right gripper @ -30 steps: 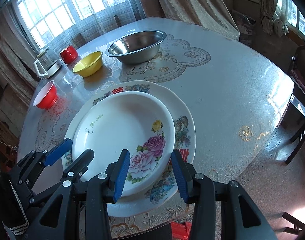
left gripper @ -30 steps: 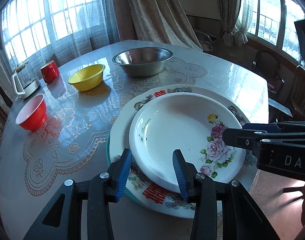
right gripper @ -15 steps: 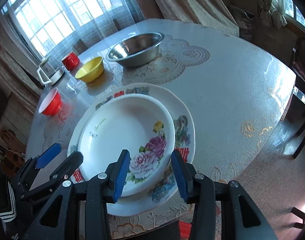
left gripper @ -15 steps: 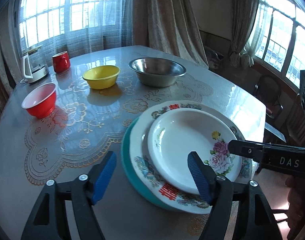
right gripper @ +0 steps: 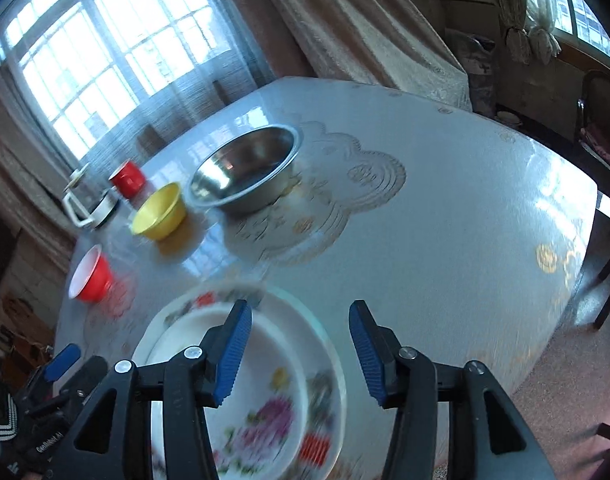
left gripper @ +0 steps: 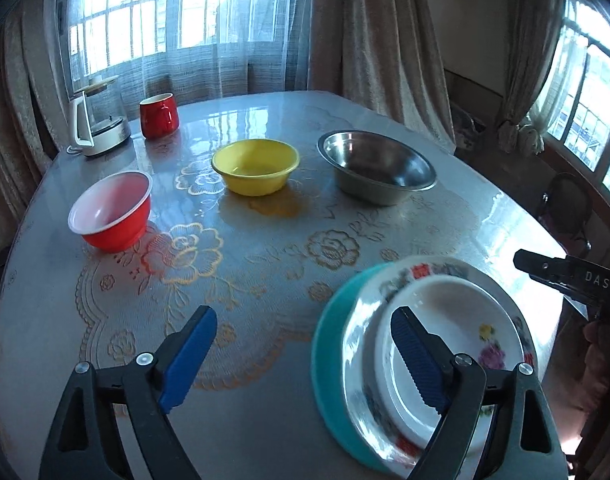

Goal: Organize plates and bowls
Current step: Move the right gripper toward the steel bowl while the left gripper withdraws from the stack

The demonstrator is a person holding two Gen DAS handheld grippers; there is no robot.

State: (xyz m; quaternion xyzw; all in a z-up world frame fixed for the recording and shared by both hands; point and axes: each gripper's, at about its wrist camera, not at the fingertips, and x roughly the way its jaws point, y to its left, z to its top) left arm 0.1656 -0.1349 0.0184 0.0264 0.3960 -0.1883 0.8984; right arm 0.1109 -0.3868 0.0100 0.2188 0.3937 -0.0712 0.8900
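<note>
A white flowered plate (left gripper: 461,340) lies on a larger patterned plate (left gripper: 365,320), which lies on a teal plate (left gripper: 325,344), at the table's near right; the stack also shows in the right wrist view (right gripper: 265,380). A red bowl (left gripper: 113,210), a yellow bowl (left gripper: 255,166) and a steel bowl (left gripper: 379,166) stand in a row further back. My left gripper (left gripper: 305,360) is open and empty, above the table left of the stack. My right gripper (right gripper: 299,354) is open and empty, raised over the stack's right edge.
A red mug (left gripper: 159,114) and a glass kettle (left gripper: 99,124) stand at the far left by the curtained window. The round table (left gripper: 485,216) has a patterned cloth; its edge drops off at right. A chair (right gripper: 601,128) stands beyond it.
Both grippers have opened wide and pulled up and back from the white plate, which stays on the stack. The left view has swung left towards the bowls.
</note>
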